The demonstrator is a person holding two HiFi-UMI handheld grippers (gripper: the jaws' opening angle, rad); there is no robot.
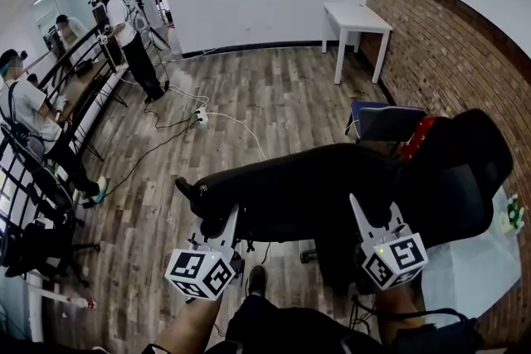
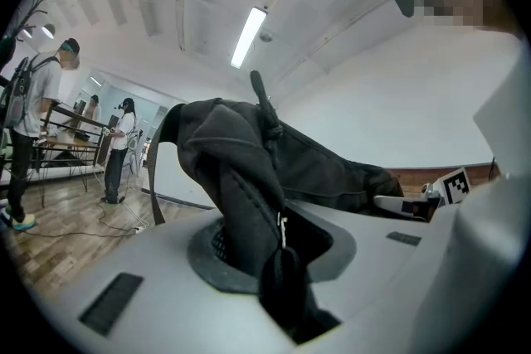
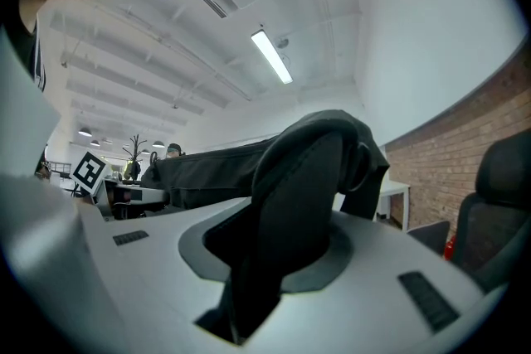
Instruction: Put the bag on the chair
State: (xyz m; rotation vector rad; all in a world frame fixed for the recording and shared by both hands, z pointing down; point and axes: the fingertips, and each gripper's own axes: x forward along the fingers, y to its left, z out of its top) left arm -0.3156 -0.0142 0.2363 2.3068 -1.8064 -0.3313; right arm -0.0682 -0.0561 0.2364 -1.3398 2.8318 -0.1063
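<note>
Bag [image 1: 290, 186], long, black and soft, is slung sideways in the air between the two claws, above the wood floor [image 1: 249, 87]. Its right end reaches the black office chair [image 1: 469, 166]; whether it touches the seat I cannot tell. The cloth is matt and creased, sagging a little at the left tip. A zip [image 2: 249, 195] with a small metal pull runs along one fold, and a dark strap [image 2: 155, 178] loops down from the far end. The left claw [image 1: 220, 226] is clamped on a bunched fold of the bag right at the zip. The right claw [image 1: 365, 220] is pinched tight on a thick hump of the same cloth near the chair.
</note>
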